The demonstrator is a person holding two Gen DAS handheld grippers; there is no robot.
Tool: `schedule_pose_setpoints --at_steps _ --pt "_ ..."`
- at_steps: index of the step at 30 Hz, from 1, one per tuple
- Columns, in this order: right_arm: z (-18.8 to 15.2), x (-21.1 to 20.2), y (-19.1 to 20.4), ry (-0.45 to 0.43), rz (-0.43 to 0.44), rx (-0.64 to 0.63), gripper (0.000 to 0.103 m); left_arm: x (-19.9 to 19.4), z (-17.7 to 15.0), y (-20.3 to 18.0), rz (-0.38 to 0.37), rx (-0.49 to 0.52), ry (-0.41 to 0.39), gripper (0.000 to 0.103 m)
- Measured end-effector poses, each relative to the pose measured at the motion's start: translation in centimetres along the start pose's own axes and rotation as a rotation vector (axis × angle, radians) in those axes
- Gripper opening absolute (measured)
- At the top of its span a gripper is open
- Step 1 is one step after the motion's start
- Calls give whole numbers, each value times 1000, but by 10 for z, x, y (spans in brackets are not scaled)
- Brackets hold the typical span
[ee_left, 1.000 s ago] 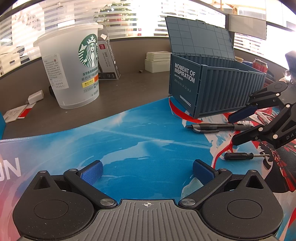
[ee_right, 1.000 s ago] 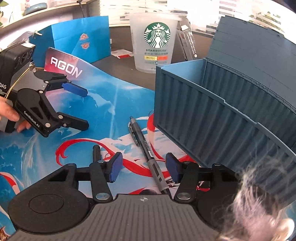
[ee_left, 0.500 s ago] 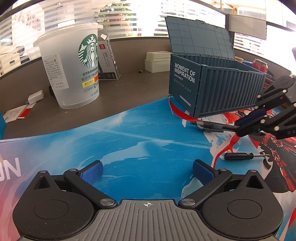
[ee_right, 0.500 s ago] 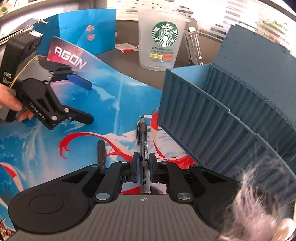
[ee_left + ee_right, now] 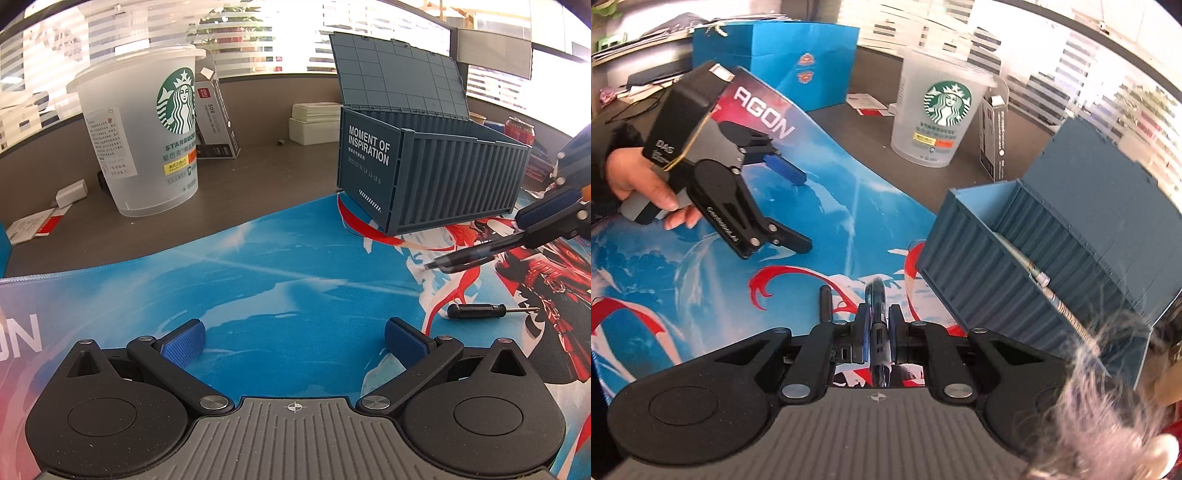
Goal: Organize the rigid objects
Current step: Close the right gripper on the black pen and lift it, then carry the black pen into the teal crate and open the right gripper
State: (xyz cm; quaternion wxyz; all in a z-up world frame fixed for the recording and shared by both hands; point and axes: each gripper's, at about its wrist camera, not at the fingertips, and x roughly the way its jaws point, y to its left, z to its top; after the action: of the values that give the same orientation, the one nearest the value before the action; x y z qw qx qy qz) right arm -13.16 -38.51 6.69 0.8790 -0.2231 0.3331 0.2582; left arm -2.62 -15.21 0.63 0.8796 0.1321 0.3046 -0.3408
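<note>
My right gripper [image 5: 877, 334] is shut on a dark pen [image 5: 876, 325], lifted off the blue mat [image 5: 849, 206]; from the left wrist view the same gripper [image 5: 532, 230] holds the pen [image 5: 461, 256] in the air at the right. A blue container-shaped box [image 5: 443, 177] stands with its lid up, and in the right wrist view the box [image 5: 1015, 266] has a metal pen [image 5: 1039, 277] lying inside. A small black screwdriver [image 5: 476, 311] lies on the mat; its handle [image 5: 824, 304] shows left of my right gripper. My left gripper [image 5: 293, 341] is open and empty over the mat.
A large translucent Starbucks cup [image 5: 147, 133] stands at the back left, with a cardboard packet [image 5: 216, 122] behind it. White boxes [image 5: 314, 123] and a red can [image 5: 521, 131] sit near the box. A blue paper bag [image 5: 775, 62] stands beyond the mat. A hand [image 5: 646, 184] holds the left gripper.
My right gripper closed on the pen that lay beside the box and lifted it off the mat, rolling a little. The left gripper stayed where it was.
</note>
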Motion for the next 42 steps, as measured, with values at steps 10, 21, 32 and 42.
schedule_pose_setpoints --at_steps 10,21,32,42 --pt "6 -11 3 10 -29 -29 9 0 0 0 0 0 0 103" --pt "26 -30 -11 -69 -56 -27 9 0 0 0 1 -1 0 103" --pt "54 -55 -48 -115 -136 -40 9 0 0 0 1 -1 0 103" --pt "60 -31 -83 -75 -129 -12 9 0 -1 0 2 -1 0 103"
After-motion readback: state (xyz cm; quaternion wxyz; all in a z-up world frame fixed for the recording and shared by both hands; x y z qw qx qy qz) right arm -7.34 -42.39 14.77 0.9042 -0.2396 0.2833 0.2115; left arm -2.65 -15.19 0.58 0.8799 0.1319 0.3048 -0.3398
